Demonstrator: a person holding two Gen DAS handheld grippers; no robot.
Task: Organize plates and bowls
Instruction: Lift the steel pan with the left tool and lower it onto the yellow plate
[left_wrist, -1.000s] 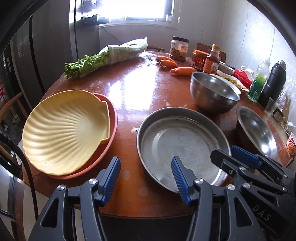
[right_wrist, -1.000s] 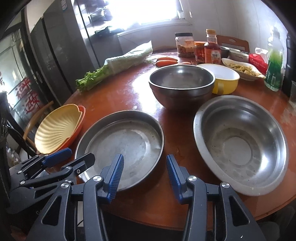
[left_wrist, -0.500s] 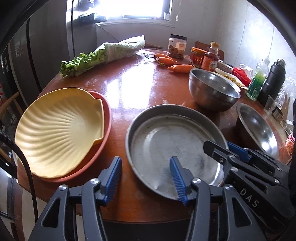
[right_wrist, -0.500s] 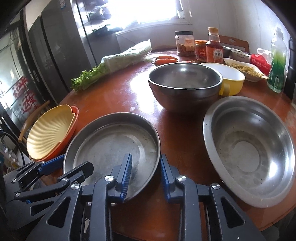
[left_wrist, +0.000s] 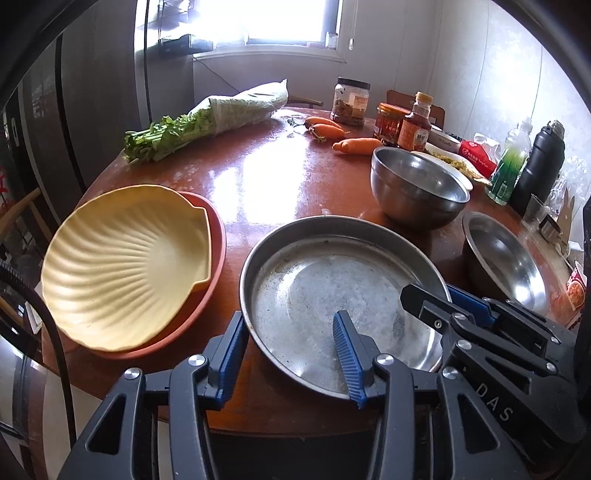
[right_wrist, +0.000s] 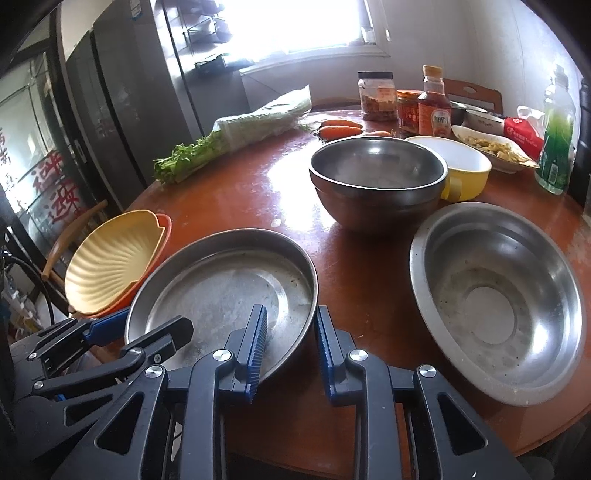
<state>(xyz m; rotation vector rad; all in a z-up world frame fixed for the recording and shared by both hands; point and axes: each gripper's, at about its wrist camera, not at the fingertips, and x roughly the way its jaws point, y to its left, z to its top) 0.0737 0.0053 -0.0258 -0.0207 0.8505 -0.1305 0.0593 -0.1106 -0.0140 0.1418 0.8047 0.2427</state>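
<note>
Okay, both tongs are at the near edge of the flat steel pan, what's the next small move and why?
Probably close both tongs on the rim of the flat steel pan. The left tongs and right tongs each have one finger inside the pan and one outside its wall, both open, so nothing grips it yet. Squeezing first would let the pan lift level.

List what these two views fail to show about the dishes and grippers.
- Orange plate: mostly covered by the shell dish in both views.
- Steel pan: near rim hidden behind the left gripper and right gripper; whether the pads touch it cannot be told.
- Yellow bowl: partly hidden by the deep steel bowl, right wrist view.
- Jar labels: too small.
</note>
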